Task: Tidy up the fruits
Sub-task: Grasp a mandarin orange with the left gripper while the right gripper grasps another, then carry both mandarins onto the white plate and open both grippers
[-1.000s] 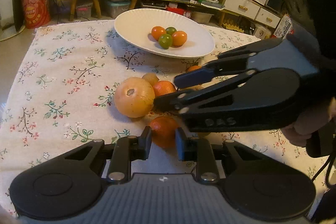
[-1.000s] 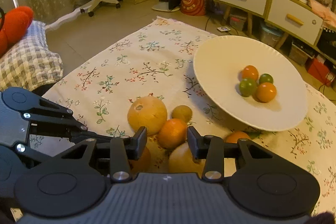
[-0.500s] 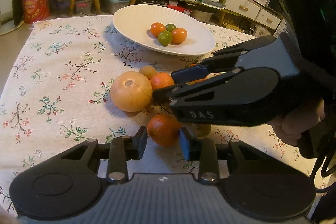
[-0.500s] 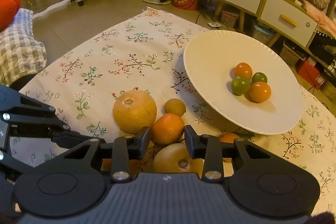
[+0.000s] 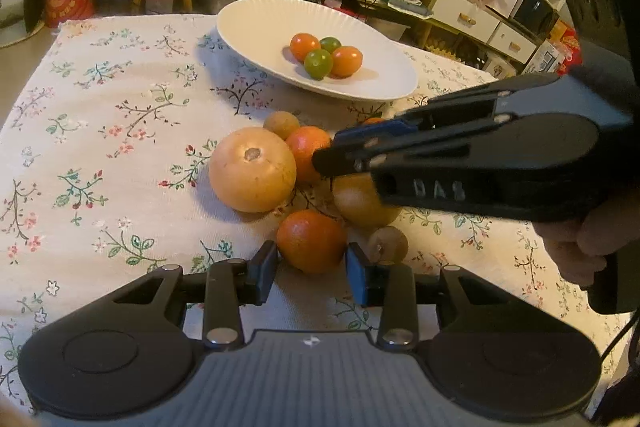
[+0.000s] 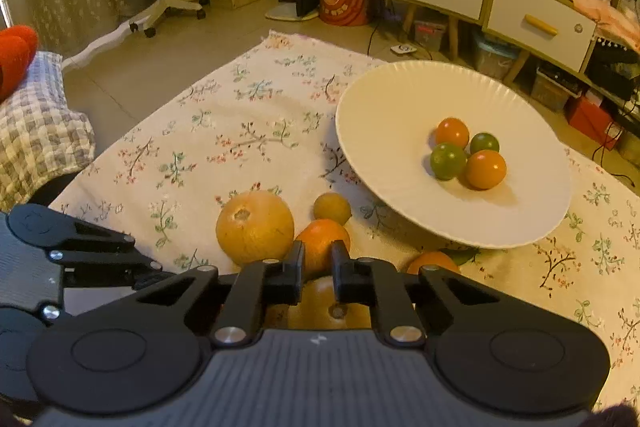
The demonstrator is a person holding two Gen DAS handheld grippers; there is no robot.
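Fruits (image 5: pixel 252 169) partly hidden behind right gripper (image 5: pixel 340 159).

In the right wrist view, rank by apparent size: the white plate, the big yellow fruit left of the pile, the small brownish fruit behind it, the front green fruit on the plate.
1. white plate
2. big yellow fruit
3. Unsure: front green fruit and small brownish fruit look alike.

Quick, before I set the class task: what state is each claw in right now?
Left claw: opening, with the orange between its pads, not gripped.
Right claw: closed, gripping nothing.
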